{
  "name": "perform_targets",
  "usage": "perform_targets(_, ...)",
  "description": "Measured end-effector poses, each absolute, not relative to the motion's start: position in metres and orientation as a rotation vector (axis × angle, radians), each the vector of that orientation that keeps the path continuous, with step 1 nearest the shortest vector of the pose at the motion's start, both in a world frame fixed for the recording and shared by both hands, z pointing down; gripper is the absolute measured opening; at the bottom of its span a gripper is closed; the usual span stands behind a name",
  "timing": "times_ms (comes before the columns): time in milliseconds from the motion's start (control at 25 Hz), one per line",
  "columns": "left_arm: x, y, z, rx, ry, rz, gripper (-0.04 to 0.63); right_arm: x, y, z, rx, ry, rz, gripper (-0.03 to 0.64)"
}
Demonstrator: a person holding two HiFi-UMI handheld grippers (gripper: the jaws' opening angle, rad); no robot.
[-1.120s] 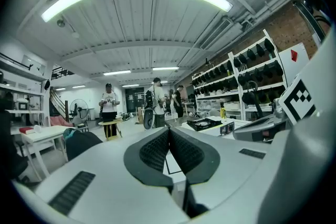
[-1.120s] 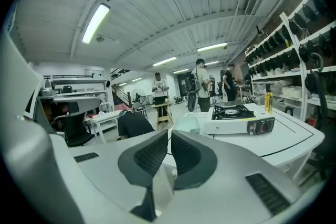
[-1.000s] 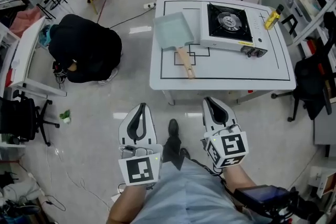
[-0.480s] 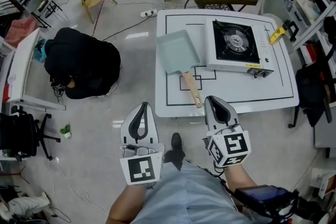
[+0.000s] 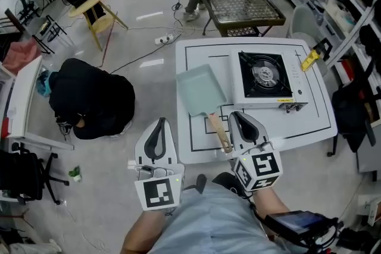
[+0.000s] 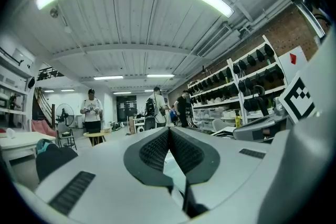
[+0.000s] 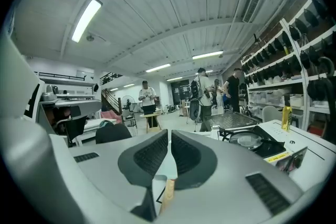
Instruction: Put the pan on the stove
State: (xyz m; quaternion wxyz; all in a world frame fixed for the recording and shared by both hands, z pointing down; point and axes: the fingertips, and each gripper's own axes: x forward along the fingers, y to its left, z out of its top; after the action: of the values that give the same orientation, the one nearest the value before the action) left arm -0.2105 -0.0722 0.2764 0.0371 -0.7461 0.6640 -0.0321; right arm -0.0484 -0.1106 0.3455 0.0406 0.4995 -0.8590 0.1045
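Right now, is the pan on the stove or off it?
Off. The pan lies on the white table beside the stove, whose burner is bare.

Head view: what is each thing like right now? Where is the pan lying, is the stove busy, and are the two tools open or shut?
Pan: lying flat on the table, left of the stove, not on it.
Pan's handle: pointing toward the person, not gripped.
Stove: on the table, burner bare.
Left tool: shut, empty, off the table's left side.
Right tool: shut, empty, beside the pan's handle.
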Motion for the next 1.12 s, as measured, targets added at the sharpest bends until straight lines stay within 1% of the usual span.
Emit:
perform_targets(200,-0.207,-0.095,0.287,-2.29,2.07,-0.134,0.018,-0.045,-0.132,0.36,1.49,-2.626,0.364,0.051)
perform_targets(440,-0.2,-0.122,0.317,-2.302,2.161,-0.232,0.018,-0.042,-0.157,0.405,1.349,-2.591,0.521,0.051)
perform_targets(880,-0.194,-0.143,0.419,-2.367,2.339,-0.476,0.018,-0.036,-0.16,0.524,1.156,-2.429,0.847,0.052)
perform_targets(1120,-0.203,-0.149,0.433,-2.325,2.36,-0.554,0.018,-0.042,-0.158,0.538,1.051,-2.442,0.981,0.052)
